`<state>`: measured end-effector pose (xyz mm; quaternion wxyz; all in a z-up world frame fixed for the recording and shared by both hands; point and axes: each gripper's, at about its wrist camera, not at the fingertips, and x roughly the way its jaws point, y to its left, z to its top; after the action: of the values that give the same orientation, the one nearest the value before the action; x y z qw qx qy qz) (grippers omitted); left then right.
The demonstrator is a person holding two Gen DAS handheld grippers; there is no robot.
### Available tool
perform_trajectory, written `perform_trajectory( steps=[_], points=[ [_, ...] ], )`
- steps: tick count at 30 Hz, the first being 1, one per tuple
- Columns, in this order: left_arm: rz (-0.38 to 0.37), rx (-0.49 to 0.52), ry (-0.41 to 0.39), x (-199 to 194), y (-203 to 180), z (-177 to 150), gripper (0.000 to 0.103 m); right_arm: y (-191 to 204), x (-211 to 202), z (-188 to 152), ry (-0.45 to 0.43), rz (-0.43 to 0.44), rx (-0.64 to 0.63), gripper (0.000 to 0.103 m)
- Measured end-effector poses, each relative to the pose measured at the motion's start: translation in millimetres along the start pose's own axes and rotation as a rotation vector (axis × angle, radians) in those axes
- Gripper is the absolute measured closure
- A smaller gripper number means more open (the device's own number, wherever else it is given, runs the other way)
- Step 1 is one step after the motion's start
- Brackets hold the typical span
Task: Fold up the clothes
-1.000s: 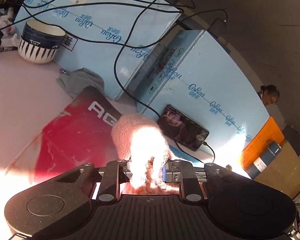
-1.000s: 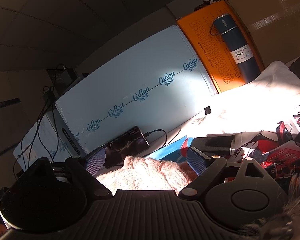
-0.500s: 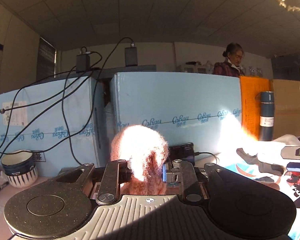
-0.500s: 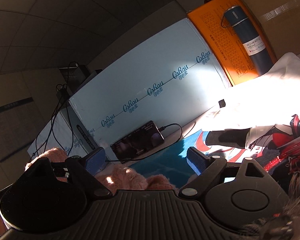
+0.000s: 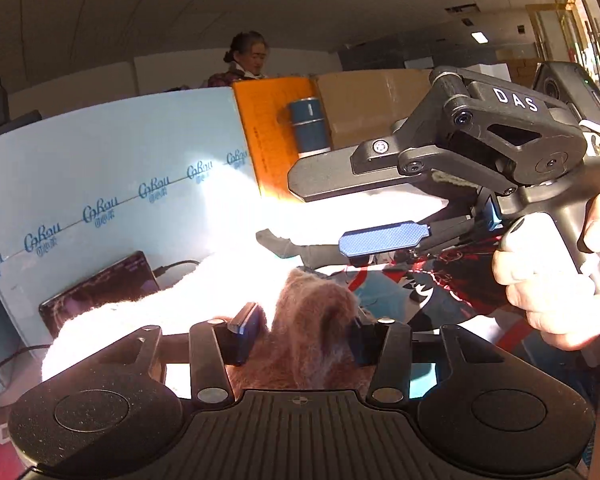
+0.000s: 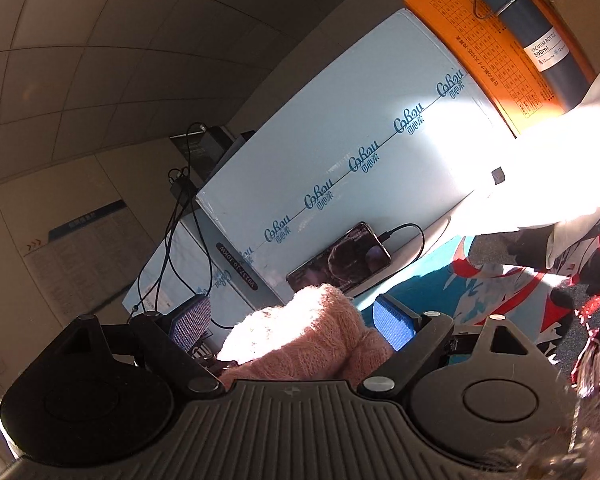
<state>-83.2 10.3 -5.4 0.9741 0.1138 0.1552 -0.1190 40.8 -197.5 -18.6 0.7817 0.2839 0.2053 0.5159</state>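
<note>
A fuzzy pink knit garment [image 5: 316, 320] bulges up between the fingers of my left gripper [image 5: 302, 334], which is shut on it. The same pink knit [image 6: 300, 340] rises in front of my right gripper [image 6: 292, 326], whose blue pads [image 6: 392, 326] stand wide apart; the knit lies between them without being pinched. In the left wrist view the right gripper [image 5: 384, 216] shows from the side at upper right, open, held by a bare hand [image 5: 548, 284]. A bright white cloth [image 5: 340, 216] lies behind in hard sunlight.
Pale blue boxes [image 6: 360, 152] stand behind, with a phone [image 6: 340, 258] on a cable leaning on them. An orange box [image 6: 488, 44] with a dark blue bottle [image 6: 540, 36] is at right. A red, black and blue printed mat [image 5: 440, 284] covers the surface. A person [image 5: 246, 58] stands behind.
My left gripper has swung to the right with the pink knit, so the right gripper and hand now fill its view. In the right wrist view the pink knit has risen between the open fingers.
</note>
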Motion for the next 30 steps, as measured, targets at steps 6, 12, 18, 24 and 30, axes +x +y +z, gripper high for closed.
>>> perform_trajectory(
  steps=[6, 12, 18, 24, 30],
  points=[
    [-0.133, -0.126, -0.129, -46, 46, 0, 0.010, 11, 2, -5, 0.033, -0.009, -0.004, 0.015],
    [0.263, -0.471, -0.042, -54, 128, -30, 0.006, 27, 18, -15, 0.119, -0.076, -0.033, 0.017],
    [0.264, -0.712, -0.003, -45, 161, -55, 0.006, 39, 44, -20, 0.176, -0.242, -0.104, 0.085],
    [0.230, -0.644, -0.045, -41, 154, -51, 0.006, 29, 29, 4, 0.049, -0.241, 0.061, 0.089],
    [0.116, -0.599, -0.025, -27, 143, -45, 0.005, 9, 18, 1, 0.055, -0.393, 0.097, 0.089]
  ],
)
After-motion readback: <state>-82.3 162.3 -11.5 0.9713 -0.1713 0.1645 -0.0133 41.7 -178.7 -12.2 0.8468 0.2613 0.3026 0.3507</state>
